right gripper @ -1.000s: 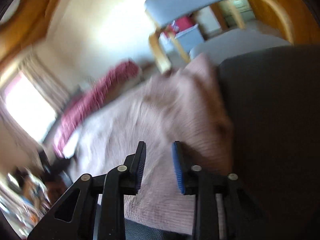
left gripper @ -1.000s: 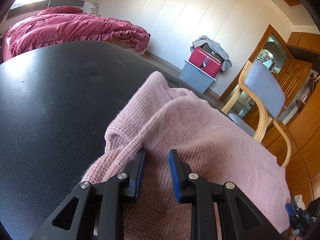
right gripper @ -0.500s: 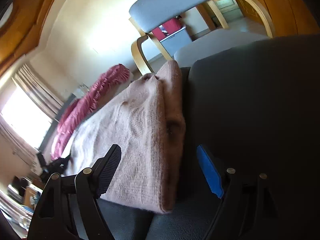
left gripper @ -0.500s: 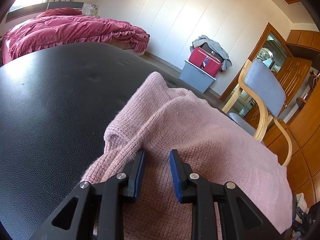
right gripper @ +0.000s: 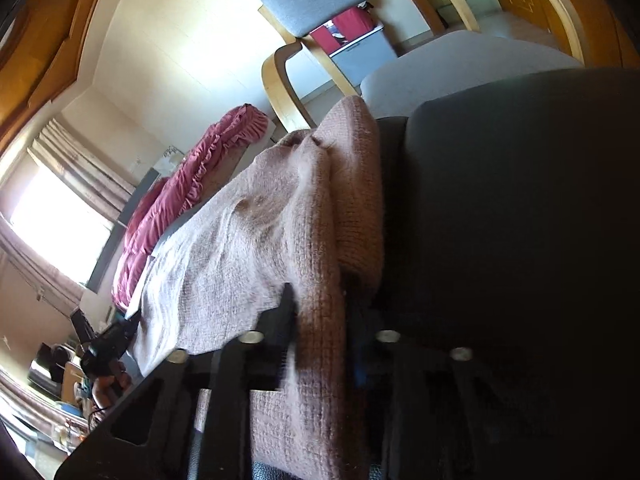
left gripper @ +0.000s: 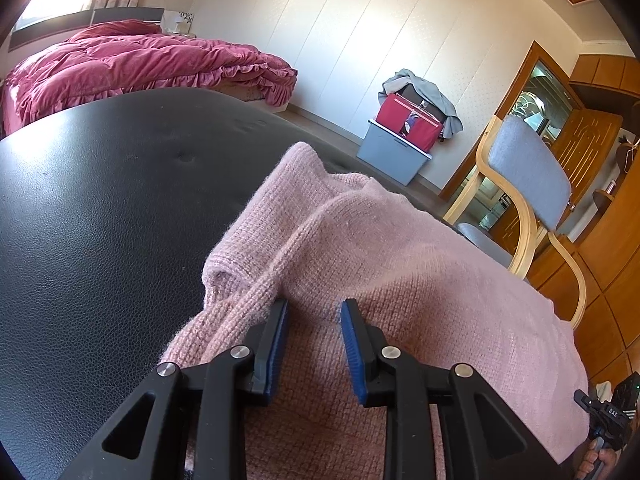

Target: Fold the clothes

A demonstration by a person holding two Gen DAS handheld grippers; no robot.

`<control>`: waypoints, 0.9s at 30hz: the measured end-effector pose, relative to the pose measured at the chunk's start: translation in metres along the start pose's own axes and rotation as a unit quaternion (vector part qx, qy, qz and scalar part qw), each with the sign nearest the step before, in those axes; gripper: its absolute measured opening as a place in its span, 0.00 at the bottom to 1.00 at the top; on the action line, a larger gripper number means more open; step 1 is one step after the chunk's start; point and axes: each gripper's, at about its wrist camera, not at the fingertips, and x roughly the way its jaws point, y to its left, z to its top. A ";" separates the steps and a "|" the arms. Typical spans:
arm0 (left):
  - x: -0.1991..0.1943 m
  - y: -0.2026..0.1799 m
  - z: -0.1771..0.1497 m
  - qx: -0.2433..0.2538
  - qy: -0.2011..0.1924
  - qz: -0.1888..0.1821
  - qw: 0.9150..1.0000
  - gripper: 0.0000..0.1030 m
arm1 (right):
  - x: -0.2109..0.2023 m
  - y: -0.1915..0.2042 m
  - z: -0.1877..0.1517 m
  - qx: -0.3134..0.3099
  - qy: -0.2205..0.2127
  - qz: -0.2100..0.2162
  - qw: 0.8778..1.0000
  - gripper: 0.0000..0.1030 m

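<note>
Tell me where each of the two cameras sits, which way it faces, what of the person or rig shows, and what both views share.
Left wrist: on the left gripper, looking down across the pink sweater on the black surface toward the bed; its own fingers show, and a hand at lower right.
Right wrist: on the right gripper, rolled sideways, its just-closing jaws gripping the sweater's edge; a hand at lower left.
Shared: sweater, black surface, bed, chair, grey bin.
</note>
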 end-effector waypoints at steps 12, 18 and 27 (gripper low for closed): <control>-0.057 -0.160 -0.077 0.249 -0.043 -0.059 0.966 0.26 | -0.003 -0.007 -0.003 0.014 -0.003 0.026 1.000 0.11; -0.047 -0.217 -0.095 0.312 -0.035 -0.073 0.947 0.15 | -0.007 -0.007 -0.004 0.017 -0.006 0.027 0.999 0.10; 0.013 -0.204 -0.086 0.251 0.096 -0.064 0.961 0.11 | -0.011 -0.010 -0.005 0.036 -0.008 0.043 0.998 0.09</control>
